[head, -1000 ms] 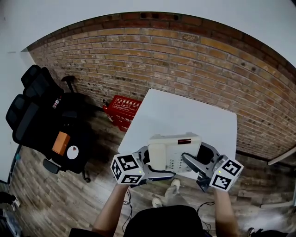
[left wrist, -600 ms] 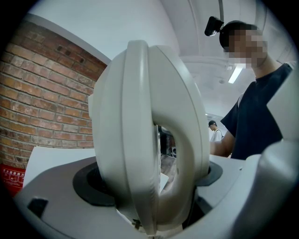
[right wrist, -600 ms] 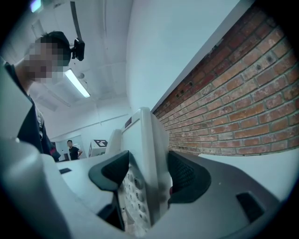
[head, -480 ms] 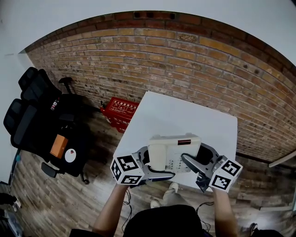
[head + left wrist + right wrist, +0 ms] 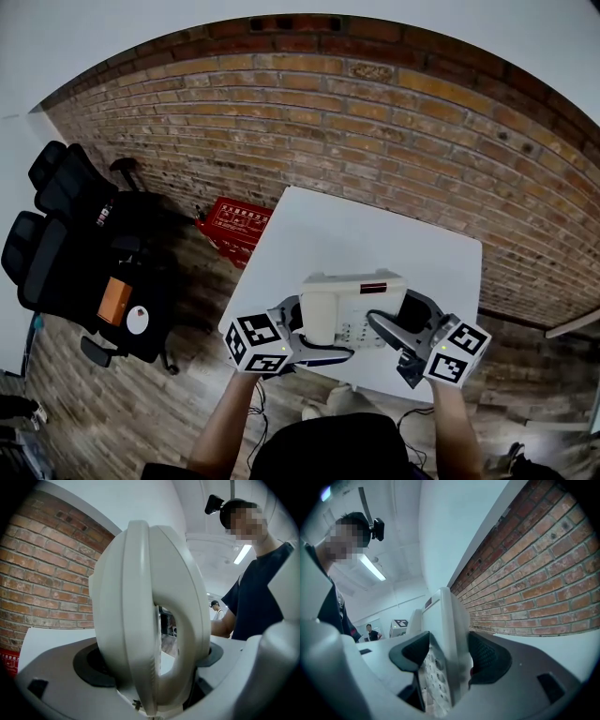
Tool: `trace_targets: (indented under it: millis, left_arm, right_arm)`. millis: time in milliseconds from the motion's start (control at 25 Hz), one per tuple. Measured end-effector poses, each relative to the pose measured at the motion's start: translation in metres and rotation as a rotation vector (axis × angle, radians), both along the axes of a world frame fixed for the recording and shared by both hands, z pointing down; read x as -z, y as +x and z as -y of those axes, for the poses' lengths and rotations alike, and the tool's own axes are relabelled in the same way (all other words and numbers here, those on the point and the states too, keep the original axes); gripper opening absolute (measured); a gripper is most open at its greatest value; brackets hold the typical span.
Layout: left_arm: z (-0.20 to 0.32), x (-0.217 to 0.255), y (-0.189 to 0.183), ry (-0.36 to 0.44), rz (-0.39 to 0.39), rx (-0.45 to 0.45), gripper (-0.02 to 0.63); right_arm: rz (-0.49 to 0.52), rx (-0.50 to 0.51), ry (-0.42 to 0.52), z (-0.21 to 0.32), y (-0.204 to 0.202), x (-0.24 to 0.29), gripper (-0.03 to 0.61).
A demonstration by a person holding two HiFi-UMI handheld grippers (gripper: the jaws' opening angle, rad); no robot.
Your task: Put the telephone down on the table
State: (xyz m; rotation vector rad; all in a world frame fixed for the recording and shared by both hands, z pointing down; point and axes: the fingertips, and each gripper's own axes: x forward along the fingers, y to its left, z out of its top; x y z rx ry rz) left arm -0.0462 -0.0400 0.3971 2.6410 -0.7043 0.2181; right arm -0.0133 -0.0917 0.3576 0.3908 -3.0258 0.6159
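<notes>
1. Head view: the white telephone (image 5: 354, 305) is held over the near edge of the white table (image 5: 375, 234); I cannot tell if it touches the top. The left gripper (image 5: 307, 330) is on its left side and the right gripper (image 5: 405, 321) on its right. A brick wall (image 5: 375, 112) stands behind, with a black chair (image 5: 66, 234) and a red basket (image 5: 236, 223) on the floor at left.
2. Left gripper view: the jaws are spread wide, with both pads pressed against the telephone's handset (image 5: 150, 611), which is clamped between them.
3. Right gripper view: the jaws are close together, clamped on the thin edge of the telephone body. The keypad (image 5: 435, 677) faces the left pad.
</notes>
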Motion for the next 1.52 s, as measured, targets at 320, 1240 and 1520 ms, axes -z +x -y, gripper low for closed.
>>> trace_targets:
  millis: [320,1240,1520]
  left_arm:
    - [0.030,-0.021,0.010,-0.058,-0.001,0.005,0.482]
    - [0.065,-0.064,0.036,-0.169,0.026,0.026,0.482]
    - [0.076,-0.076,0.036,-0.193,0.032,-0.025,0.482]
  right_arm:
    - [-0.026,0.011,-0.045,0.032,0.008,-0.021,0.258]
    - [-0.038,0.065,-0.192,0.072,0.032,-0.071,0.258]
    - [-0.039,0.017,-0.230,0.082,0.035,-0.086,0.258]
